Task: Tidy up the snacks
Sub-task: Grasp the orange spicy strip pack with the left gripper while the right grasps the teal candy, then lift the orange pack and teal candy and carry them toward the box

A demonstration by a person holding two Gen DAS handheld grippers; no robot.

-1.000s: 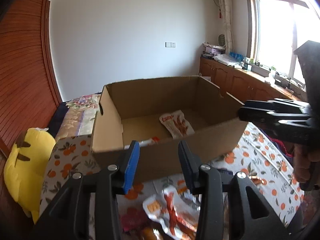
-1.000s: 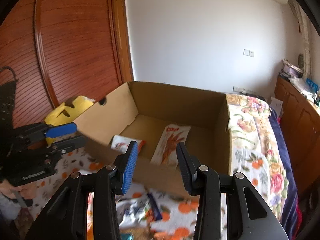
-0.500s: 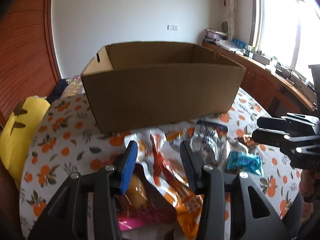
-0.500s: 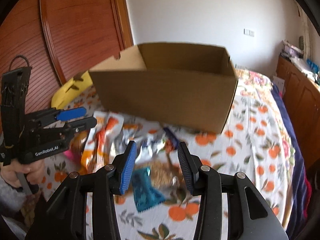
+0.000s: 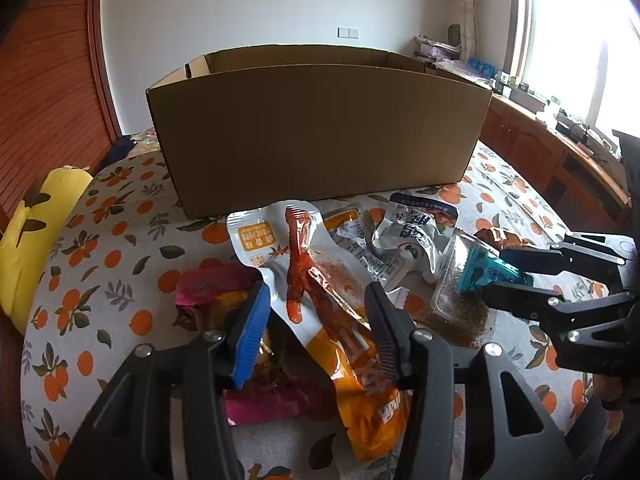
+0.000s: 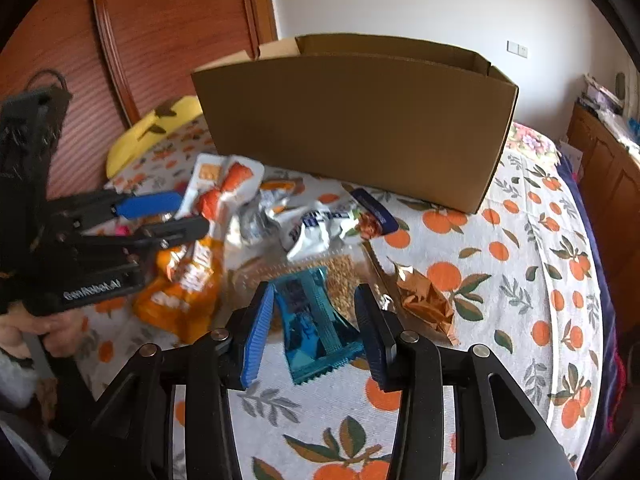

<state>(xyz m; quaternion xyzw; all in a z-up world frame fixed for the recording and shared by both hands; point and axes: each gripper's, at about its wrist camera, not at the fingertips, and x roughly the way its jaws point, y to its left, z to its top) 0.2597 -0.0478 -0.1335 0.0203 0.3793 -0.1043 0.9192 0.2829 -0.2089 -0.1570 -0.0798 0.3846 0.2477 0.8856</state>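
Lying lengthwise between jaws: teal packet [image 6: 310, 322]

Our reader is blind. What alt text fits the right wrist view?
The right gripper, open, straddles a teal snack packet lying on an orange-print tablecloth. More snack bags are scattered before a cardboard box, with the left gripper at left.

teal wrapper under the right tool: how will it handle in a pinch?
The teal wrapper looks like thin crinkled foil, so probably light and floppy. Its glossy face may slip between the right tool's open pads. It lies partly on a clear packet, which might shift too.
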